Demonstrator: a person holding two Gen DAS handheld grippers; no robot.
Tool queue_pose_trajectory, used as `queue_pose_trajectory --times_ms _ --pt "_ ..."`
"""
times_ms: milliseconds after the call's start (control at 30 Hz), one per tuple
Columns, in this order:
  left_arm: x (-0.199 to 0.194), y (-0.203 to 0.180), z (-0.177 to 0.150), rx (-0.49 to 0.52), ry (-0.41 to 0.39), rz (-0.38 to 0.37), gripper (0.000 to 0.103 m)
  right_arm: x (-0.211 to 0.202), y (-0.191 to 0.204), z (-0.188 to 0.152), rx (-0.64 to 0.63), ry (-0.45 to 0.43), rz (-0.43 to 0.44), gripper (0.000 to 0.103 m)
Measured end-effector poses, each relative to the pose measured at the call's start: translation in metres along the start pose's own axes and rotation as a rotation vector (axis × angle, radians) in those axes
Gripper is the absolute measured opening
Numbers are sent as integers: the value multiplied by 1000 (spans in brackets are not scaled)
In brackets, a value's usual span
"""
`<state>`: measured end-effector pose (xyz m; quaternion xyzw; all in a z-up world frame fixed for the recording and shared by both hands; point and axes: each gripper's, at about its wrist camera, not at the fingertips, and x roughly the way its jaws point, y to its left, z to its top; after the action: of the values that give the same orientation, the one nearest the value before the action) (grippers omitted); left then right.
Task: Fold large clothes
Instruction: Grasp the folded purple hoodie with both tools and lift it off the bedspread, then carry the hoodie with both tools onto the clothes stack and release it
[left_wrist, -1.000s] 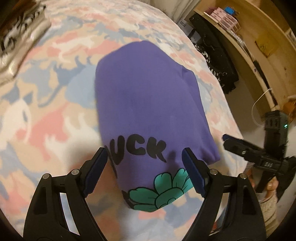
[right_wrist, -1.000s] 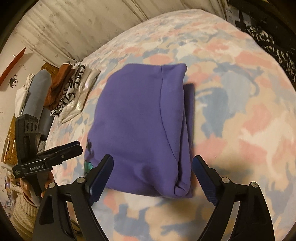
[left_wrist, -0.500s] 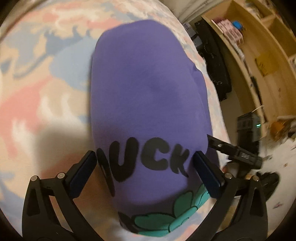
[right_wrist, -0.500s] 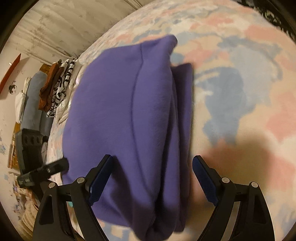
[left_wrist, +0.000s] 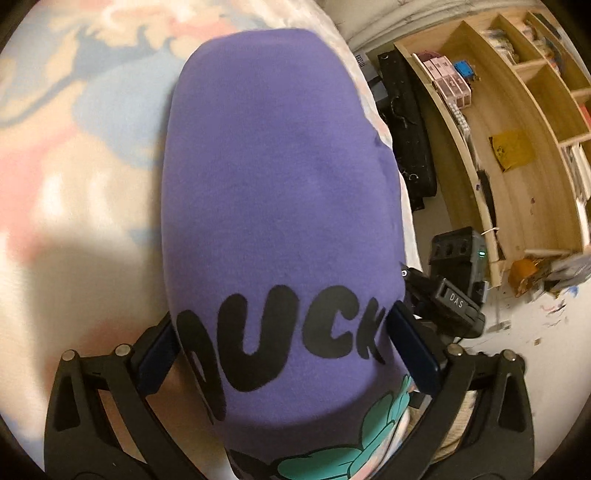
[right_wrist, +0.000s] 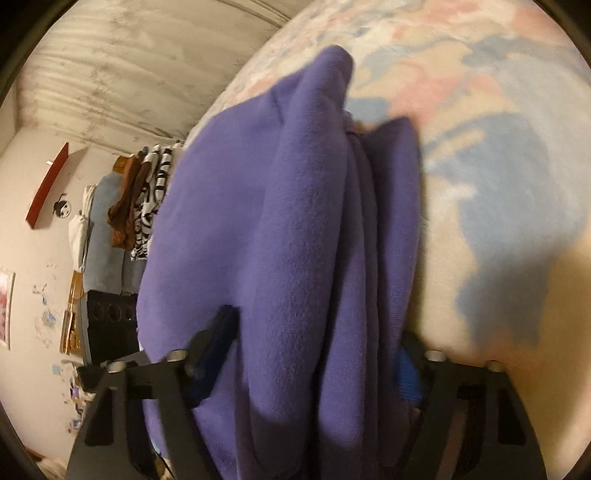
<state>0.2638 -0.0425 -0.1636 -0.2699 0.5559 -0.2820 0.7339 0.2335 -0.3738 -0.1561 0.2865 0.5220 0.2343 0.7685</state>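
On the left of the left wrist view lies the bed (left_wrist: 66, 192), its cover patterned in pink, blue and cream. The folded purple sweatshirt (left_wrist: 280, 192) rests on it and fills the middle of the view, black letters and a teal flower printed at its near end. The left gripper (left_wrist: 284, 350) stands spread wide, one blue pad on each side of that near end, the sweatshirt bulging between them; whether the pads press the cloth cannot be told. Just right of it the right gripper (left_wrist: 443, 291) shows at the sweatshirt's edge, and beyond that stand wooden shelves (left_wrist: 517, 129).

In the right wrist view, a pile of clothes (right_wrist: 144, 199) lies far left at the bed's far edge. In the middle, the sweatshirt's stacked folds (right_wrist: 295, 240) run between the right gripper's fingers (right_wrist: 210, 354), which sit apart around the thick bundle, the cloth filling the gap. To the right is bare bed cover (right_wrist: 498, 184).
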Motion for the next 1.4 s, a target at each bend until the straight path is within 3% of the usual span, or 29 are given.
queue_pose_trajectory --times_ms 33,100,300,533,900,1100,1267,1400 --pt "-4 -4 -1 25 -8 22 95 0 5 0 -25 -11 -13 48" --pt "-12 -16 -3 68 -21 54 89 -8 15 -3 -84 -41 -55 42" --pt "-49 -44 -8 172 -100 106 83 -20 47 -20 -169 -104 -118 38" --pt "-130 -65 -22 240 -195 125 81 -34 107 -53 -201 -167 -91 37" --pt "-325 -67 -29 231 -370 125 81 -15 295 -44 -308 -246 -7 37" --pt "-442 -47 21 237 -476 172 81 25 409 2 -376 -277 55 37" --pt "-516 -20 98 273 -531 196 81 76 500 61 -412 -323 113 37" --pt "-558 14 171 303 -548 206 81 122 548 107 -418 -347 134 37"
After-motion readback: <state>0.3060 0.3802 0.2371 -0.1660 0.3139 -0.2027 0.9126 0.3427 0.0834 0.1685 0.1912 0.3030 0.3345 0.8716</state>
